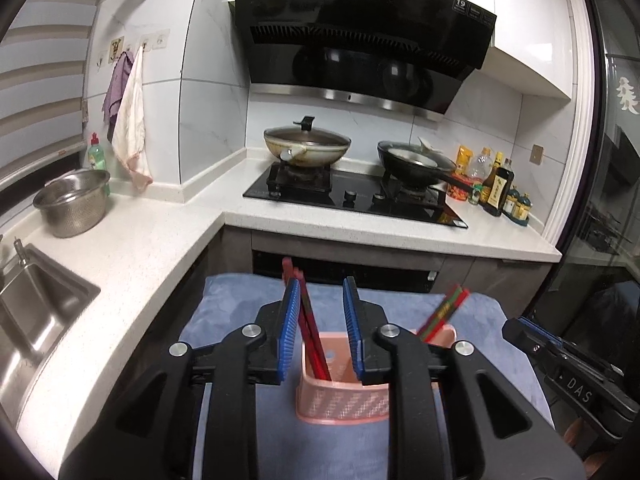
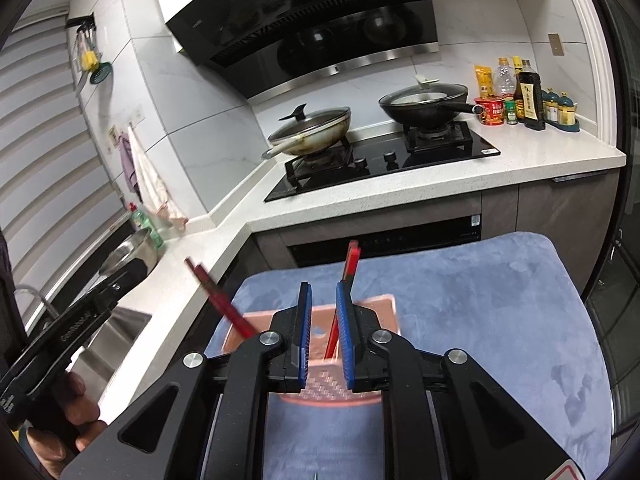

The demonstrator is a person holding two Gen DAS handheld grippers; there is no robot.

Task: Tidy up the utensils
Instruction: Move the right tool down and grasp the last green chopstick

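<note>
Chopsticks between open left claw

Left gripper: matte black plastic arms with triangular cut-outs, round silver screw heads at the joints, and two ridged blue finger pads. Right gripper looks identical. At the lower left of the right wrist view, a bare-skinned hand shows beside white lettering.
</note>
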